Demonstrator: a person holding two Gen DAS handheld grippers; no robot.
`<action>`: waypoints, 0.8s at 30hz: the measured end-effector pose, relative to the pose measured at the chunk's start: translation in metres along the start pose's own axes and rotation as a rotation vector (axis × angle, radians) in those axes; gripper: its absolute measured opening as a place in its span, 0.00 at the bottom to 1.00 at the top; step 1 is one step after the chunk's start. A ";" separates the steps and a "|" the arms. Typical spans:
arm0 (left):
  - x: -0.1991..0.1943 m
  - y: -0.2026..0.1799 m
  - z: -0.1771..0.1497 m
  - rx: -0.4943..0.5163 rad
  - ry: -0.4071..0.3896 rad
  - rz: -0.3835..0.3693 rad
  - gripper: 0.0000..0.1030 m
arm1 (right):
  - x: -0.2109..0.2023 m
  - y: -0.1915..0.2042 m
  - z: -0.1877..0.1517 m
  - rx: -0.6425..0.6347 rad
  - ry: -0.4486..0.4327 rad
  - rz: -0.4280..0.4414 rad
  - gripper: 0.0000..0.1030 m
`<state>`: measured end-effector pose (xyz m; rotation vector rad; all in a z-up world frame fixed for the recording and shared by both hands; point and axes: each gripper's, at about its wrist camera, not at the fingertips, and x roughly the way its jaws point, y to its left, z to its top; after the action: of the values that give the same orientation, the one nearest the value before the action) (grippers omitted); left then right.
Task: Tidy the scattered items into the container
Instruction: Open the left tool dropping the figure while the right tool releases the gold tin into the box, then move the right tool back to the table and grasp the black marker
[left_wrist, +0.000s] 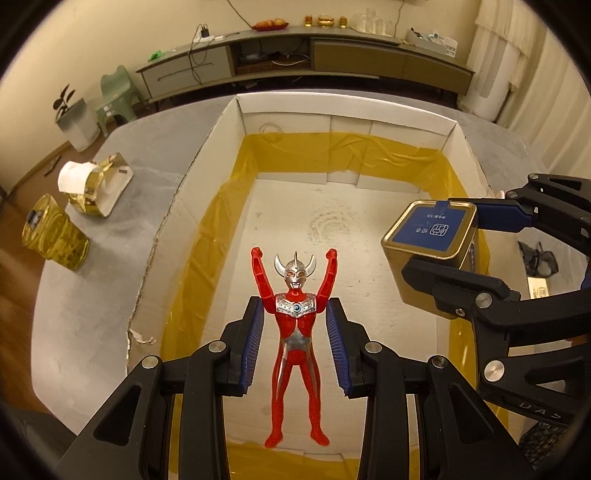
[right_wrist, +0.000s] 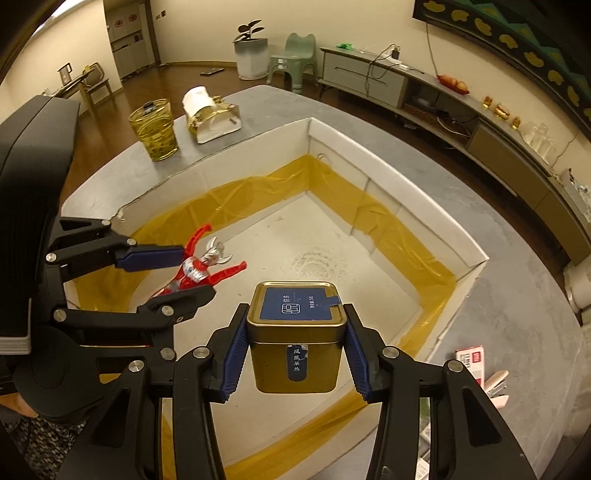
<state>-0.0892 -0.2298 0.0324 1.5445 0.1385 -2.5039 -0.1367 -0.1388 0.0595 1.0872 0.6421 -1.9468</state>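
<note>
The left gripper (left_wrist: 295, 314) is clamped, both blue pads pressing inward on its load. The right gripper (right_wrist: 297, 332), just to its right, is likewise closed, fingers level.

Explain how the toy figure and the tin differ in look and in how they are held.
The toy figure is red and silver, thin, with raised arms; the tin is gold, boxy, with a blue label on its lid. The left gripper clamps the figure at the chest; the right gripper clamps the tin at two opposite sides. Shared: both hang above the floor of the open white box, not yet released.
</note>
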 end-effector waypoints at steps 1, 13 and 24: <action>0.001 0.000 0.001 -0.007 0.004 -0.007 0.35 | 0.001 -0.001 0.000 0.002 0.000 -0.014 0.48; -0.007 0.013 0.012 -0.099 -0.019 -0.027 0.31 | 0.006 -0.016 -0.002 0.087 -0.011 0.014 0.52; -0.045 -0.001 0.001 -0.132 -0.121 -0.075 0.33 | -0.031 -0.023 -0.010 0.169 -0.126 0.134 0.53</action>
<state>-0.0705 -0.2238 0.0733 1.3582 0.3426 -2.5792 -0.1413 -0.1069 0.0826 1.0703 0.3325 -1.9608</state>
